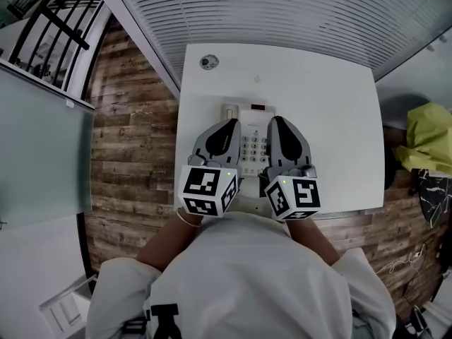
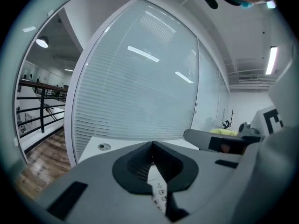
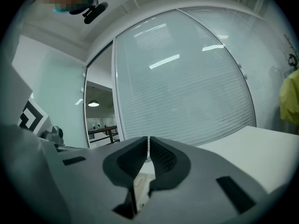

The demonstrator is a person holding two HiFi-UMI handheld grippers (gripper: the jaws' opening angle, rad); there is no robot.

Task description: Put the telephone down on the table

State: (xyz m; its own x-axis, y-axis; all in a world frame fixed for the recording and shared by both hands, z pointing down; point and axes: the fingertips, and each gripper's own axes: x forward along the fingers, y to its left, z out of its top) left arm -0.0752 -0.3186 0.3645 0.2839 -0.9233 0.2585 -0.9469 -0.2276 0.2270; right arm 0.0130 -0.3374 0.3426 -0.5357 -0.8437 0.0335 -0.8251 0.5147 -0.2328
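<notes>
A white desk telephone (image 1: 252, 145) with a keypad lies flat on the white table (image 1: 332, 119), near its front edge. My left gripper (image 1: 231, 123) hangs over the phone's left side and my right gripper (image 1: 277, 121) over its right side. In the left gripper view the jaws (image 2: 153, 147) meet tip to tip with nothing between them, and the keypad (image 2: 159, 195) shows below. The right gripper (image 3: 148, 142) is likewise shut and empty in its own view, with part of the phone (image 3: 139, 184) beneath it.
A round cable grommet (image 1: 209, 62) sits at the table's back left. A glass wall with blinds (image 1: 282, 13) runs behind the table. Wooden floor (image 1: 134, 140) lies to the left; a yellow bundle (image 1: 428, 136) is off the right edge.
</notes>
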